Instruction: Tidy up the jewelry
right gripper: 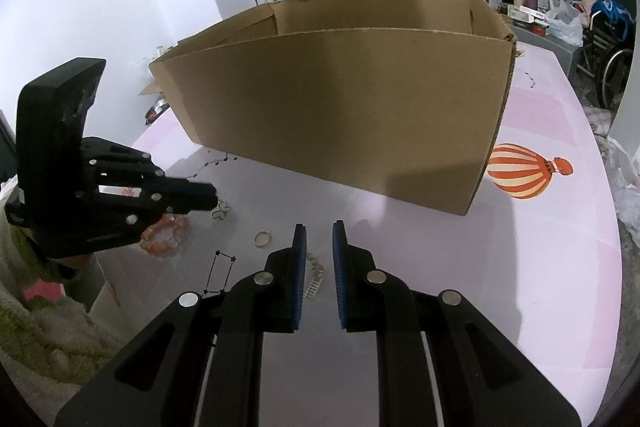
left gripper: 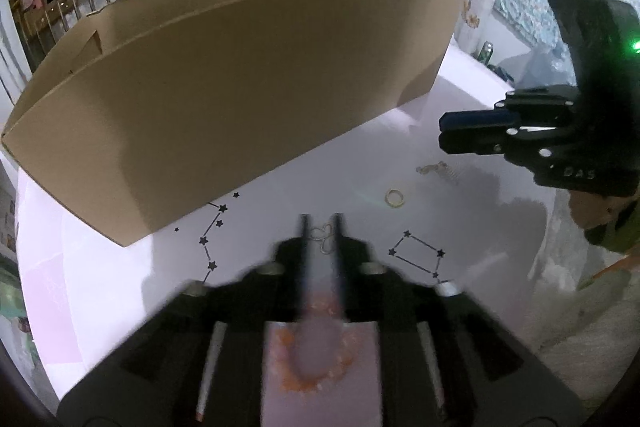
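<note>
A large open cardboard box (left gripper: 240,87) stands on the white table; it also shows in the right wrist view (right gripper: 352,107). My left gripper (left gripper: 323,223) is open, its blurred fingers either side of a small silver clover piece (left gripper: 325,238) on the table, also seen in the right wrist view (right gripper: 221,211). An orange bead bracelet (right gripper: 166,235) lies under the left gripper. A gold ring (left gripper: 394,197) lies on the table, also in the right wrist view (right gripper: 263,238). My right gripper (right gripper: 319,227) is open over a silver chain piece (right gripper: 314,275), which also shows in the left wrist view (left gripper: 438,171).
The table (right gripper: 520,267) carries a printed hot-air balloon (right gripper: 528,171) at right and star-line drawings (left gripper: 416,255). Behind are a metal railing with hung clothes, a wheelchair and plastic bags. A wall stands at left.
</note>
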A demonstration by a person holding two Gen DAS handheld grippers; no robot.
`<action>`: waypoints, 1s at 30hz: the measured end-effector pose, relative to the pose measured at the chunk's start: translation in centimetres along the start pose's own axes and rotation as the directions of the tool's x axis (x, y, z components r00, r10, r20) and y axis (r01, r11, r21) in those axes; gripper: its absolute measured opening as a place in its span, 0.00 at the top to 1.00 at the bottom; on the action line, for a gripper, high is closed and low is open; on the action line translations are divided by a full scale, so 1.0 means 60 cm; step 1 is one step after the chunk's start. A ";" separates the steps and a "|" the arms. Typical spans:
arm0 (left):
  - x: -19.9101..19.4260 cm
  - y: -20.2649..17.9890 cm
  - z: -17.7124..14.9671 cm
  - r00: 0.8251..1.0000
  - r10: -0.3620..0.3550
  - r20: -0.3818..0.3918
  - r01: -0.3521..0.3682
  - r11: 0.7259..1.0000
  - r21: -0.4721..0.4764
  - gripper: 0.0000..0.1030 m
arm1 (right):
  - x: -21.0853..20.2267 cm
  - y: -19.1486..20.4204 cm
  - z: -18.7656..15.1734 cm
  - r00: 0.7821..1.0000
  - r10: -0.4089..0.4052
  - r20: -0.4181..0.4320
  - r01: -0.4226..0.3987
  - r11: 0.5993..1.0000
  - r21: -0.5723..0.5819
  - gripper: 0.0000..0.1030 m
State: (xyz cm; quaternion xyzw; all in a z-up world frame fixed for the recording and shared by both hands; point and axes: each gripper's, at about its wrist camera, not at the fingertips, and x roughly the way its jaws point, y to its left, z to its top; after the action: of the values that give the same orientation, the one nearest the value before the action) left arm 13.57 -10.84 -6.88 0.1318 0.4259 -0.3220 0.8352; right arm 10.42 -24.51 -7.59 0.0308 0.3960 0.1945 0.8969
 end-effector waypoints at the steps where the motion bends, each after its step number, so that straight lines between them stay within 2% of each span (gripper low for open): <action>1: -0.001 -0.004 -0.002 1.000 0.012 0.003 -0.012 1.000 0.013 0.70 | 0.001 0.001 0.000 1.000 0.001 -0.001 -0.001 1.000 0.002 0.87; 5: 0.015 -0.021 -0.009 0.998 0.054 -0.037 -0.051 0.996 0.072 0.69 | 0.006 0.004 -0.002 1.000 0.008 -0.002 -0.008 1.000 0.003 0.87; 7: 0.017 -0.023 -0.009 0.998 0.058 -0.028 -0.055 0.995 0.086 0.70 | 0.006 0.005 -0.003 1.000 0.012 -0.002 -0.012 1.000 0.002 0.87; 9: 0.021 -0.018 -0.007 0.999 0.029 -0.039 -0.026 0.997 0.067 0.80 | 0.006 0.004 -0.004 1.000 0.016 -0.001 -0.016 1.000 0.003 0.87; 14: 0.024 -0.011 -0.001 0.997 0.020 -0.068 -0.014 0.996 0.091 0.89 | 0.007 0.001 -0.005 1.000 0.022 -0.001 -0.022 1.000 0.008 0.87; 22: 0.018 -0.019 -0.002 0.997 0.025 -0.070 -0.018 0.995 0.093 0.90 | 0.008 -0.002 -0.007 1.000 0.026 0.006 -0.026 1.000 0.018 0.87; 23: 0.017 -0.020 -0.003 0.997 0.026 -0.067 -0.020 0.995 0.093 0.91 | 0.008 -0.002 -0.007 1.000 0.026 0.006 -0.026 1.000 0.017 0.87; 24: 0.017 -0.021 -0.004 0.998 0.018 -0.067 -0.012 0.996 0.092 0.96 | 0.008 -0.002 -0.007 1.000 0.025 0.007 -0.025 1.000 0.016 0.87; 30: 0.019 -0.030 -0.004 0.999 0.015 -0.044 -0.011 0.995 0.096 0.96 | 0.002 0.000 -0.005 1.000 0.020 0.010 -0.020 1.000 0.011 0.87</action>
State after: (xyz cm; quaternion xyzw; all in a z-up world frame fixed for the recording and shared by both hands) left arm 12.74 -12.61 -7.85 0.1816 0.4275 -0.3335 0.8204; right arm 10.28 -24.49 -7.90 0.0409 0.3923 0.2010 0.8967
